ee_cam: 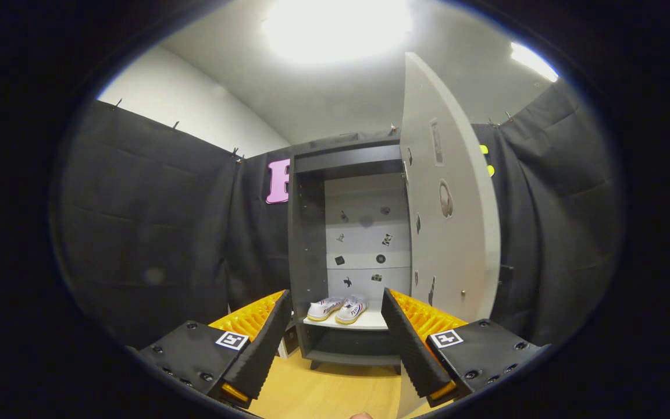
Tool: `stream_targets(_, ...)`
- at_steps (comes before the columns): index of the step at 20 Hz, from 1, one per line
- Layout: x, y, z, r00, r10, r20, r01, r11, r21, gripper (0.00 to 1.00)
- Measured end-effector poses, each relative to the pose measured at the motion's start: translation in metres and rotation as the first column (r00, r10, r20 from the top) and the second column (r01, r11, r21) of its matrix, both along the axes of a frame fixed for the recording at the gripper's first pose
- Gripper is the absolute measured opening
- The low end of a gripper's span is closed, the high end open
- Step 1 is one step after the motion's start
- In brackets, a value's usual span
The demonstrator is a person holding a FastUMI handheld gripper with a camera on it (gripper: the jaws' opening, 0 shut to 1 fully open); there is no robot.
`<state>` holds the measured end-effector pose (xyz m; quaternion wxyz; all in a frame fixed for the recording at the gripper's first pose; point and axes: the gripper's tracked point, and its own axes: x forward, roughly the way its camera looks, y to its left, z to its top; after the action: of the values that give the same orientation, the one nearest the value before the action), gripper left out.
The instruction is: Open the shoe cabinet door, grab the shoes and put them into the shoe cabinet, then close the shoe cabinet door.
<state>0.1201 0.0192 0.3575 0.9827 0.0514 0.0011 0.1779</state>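
The hand-held gripper (335, 331) appears in the foreground with its two fingers (262, 343) spread wide apart and nothing held between them. Each finger carries a black ribbed pad on its inner face and an orange ribbed body behind it, and a small square marker sits on each black base plate. Beyond the fingers stands the dark shoe cabinet (306, 244), set against the black cloth wall of the booth. Its grey door (448, 192) hangs open, swung out to the right of the opening, with its inner face turned toward the camera; the lower end of the door lies just behind the right finger. Inside the cabinet, a pair of white shoes (338, 309) rests side by side on a white shelf (370, 321), toes pointing outward toward the gripper. The shoes are seen in the gap between the fingers but well beyond them. The pale back panel of the cabinet bears several small dark stickers. A light wooden floor (335, 390) extends beneath the gripper and the cabinet.
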Motion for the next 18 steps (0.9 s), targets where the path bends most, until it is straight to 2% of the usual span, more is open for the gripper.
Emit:
stream_targets(4, -0.022, -0.046, 0.005, 1.0, 0.017, 0.005, -0.017, 0.999, -0.036, 0.98)
stream_targets(8, -0.027, -0.093, 0.004, 1.0, 0.012, 0.004, -0.011, 0.997, -0.075, 0.98)
stream_targets(14, -0.006, -0.154, -0.011, 1.0, -0.021, -0.016, 0.02, 0.996, -0.087, 0.98)
stream_targets(18, 0.035, -0.176, -0.038, 0.997, -0.044, -0.066, 0.041, 0.998, -0.047, 0.98)
